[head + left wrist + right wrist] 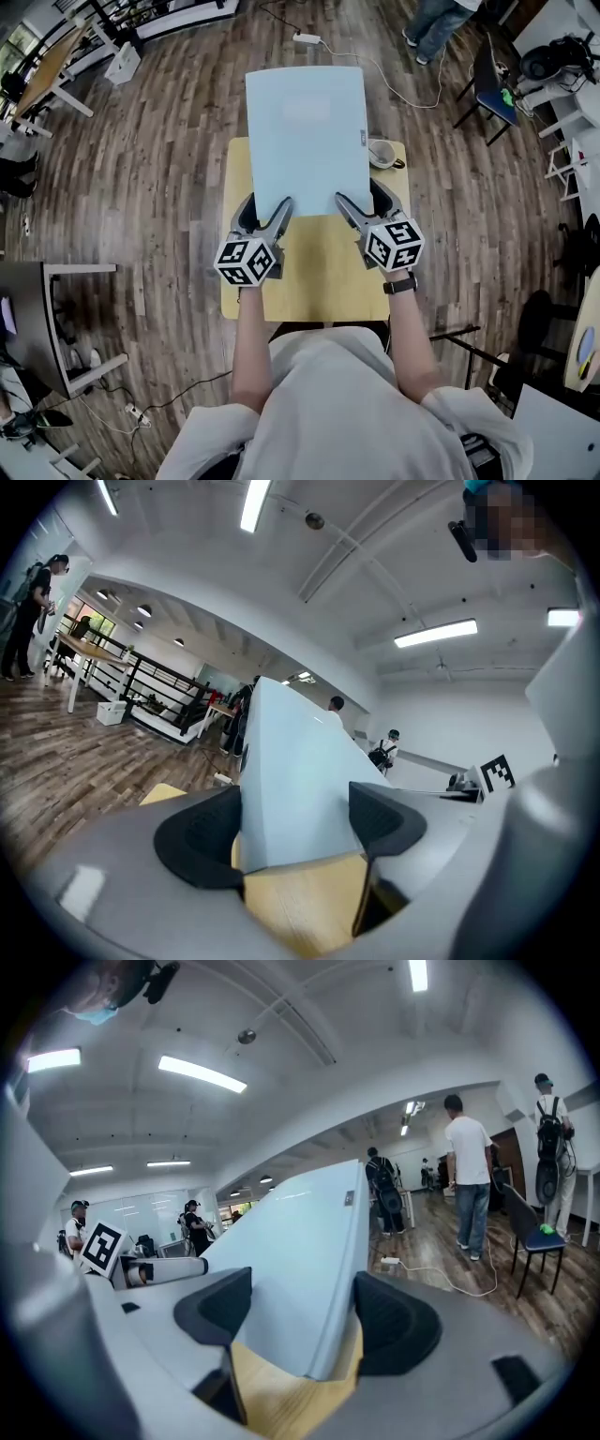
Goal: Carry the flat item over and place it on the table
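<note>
Clamping near corners of pale board [305, 131], left tool [269, 210], right tool [360, 200], over yellow table [314, 277], plank floor [164, 150].

The flat panel [305, 141] has a smooth, pale blue face with a soft satin sheen; whether it is plastic or coated board cannot be told. The surface [319, 272] under it looks like light yellow wood with a fine, smooth grain. The left claw [268, 206] and right claw [361, 197] are smooth grey plastic, and their pads [202, 841] are matt black and finely ribbed. The floor [159, 159] is streaky brown wood-look planking. The cup [382, 152] looks like glossy white ceramic.
</note>
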A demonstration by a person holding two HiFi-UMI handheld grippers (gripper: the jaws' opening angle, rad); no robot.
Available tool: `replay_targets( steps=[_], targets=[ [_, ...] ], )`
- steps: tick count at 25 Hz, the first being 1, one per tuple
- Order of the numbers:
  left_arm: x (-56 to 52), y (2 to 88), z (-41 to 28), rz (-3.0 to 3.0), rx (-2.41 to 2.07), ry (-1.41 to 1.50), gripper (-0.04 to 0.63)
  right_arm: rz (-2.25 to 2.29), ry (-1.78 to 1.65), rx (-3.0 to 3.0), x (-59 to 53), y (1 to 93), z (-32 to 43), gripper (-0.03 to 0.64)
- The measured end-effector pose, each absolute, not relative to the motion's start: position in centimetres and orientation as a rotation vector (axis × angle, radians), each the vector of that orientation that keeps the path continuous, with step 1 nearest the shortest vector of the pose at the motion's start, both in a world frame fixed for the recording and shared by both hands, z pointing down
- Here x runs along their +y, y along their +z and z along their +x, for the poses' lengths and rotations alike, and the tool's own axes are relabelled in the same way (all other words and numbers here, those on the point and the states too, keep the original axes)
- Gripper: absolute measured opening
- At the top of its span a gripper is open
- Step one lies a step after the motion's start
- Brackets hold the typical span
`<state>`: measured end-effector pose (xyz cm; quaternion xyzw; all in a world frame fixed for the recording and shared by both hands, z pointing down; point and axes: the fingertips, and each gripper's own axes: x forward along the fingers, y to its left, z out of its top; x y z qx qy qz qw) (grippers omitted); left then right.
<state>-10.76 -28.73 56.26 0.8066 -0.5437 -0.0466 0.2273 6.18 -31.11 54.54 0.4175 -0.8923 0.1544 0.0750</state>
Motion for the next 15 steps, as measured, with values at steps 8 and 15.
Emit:
replay_targets(
  steps=[8,15],
  targets=[
    [-29.8,61.6,-11.2,2.122,-1.483,-0.063,0.367,1.209,0.612,-2.611,-32.6,60.1,5.7,0.329],
    [-31.7,65.2,-11.8,2.063,-1.465,-0.007,0.367,1.181,0.683,-2.558,-34.8,63.8,5.1,0.33]
  ],
)
